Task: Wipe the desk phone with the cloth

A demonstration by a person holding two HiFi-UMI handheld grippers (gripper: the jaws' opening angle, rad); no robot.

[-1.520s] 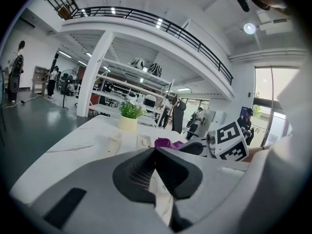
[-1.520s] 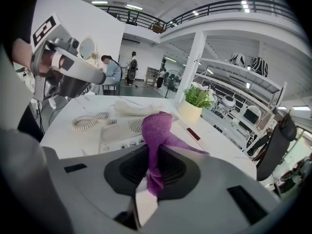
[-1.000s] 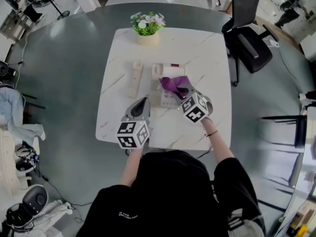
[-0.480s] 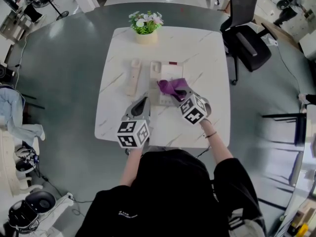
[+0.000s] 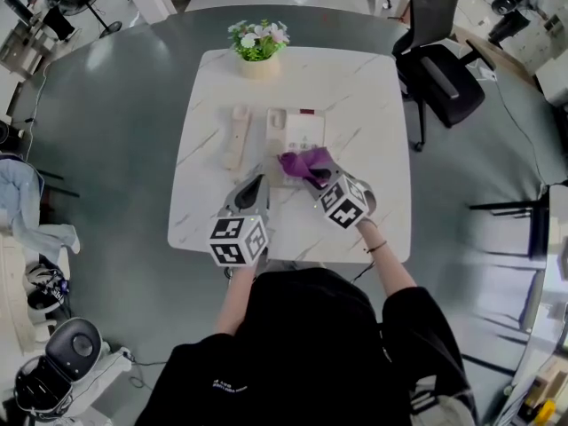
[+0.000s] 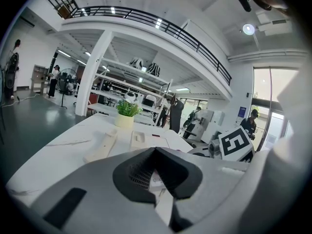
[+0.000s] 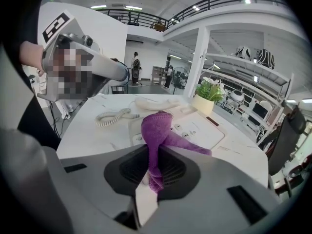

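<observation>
The beige desk phone (image 5: 297, 133) sits mid-table, and its handset (image 5: 235, 136) lies off the cradle to its left. My right gripper (image 5: 318, 177) is shut on a purple cloth (image 5: 302, 162), which drapes over the phone's near keypad end. In the right gripper view the cloth (image 7: 158, 130) hangs out of my right gripper (image 7: 152, 172) onto the phone (image 7: 200, 128), with the handset (image 7: 151, 104) and coiled cord (image 7: 109, 116) behind. My left gripper (image 5: 256, 187) rests shut and empty on the table just left of the phone's near corner. In its own view the left gripper (image 6: 158, 179) faces the phone (image 6: 146, 140).
A potted plant (image 5: 257, 47) stands at the far edge of the white marble table (image 5: 364, 105). A black office chair (image 5: 448, 69) is off the table's far right corner. The floor around is grey; clutter lies at the far left.
My right gripper has dragged the purple cloth a little toward me and to the left over the phone's keypad. The left gripper has stayed put.
</observation>
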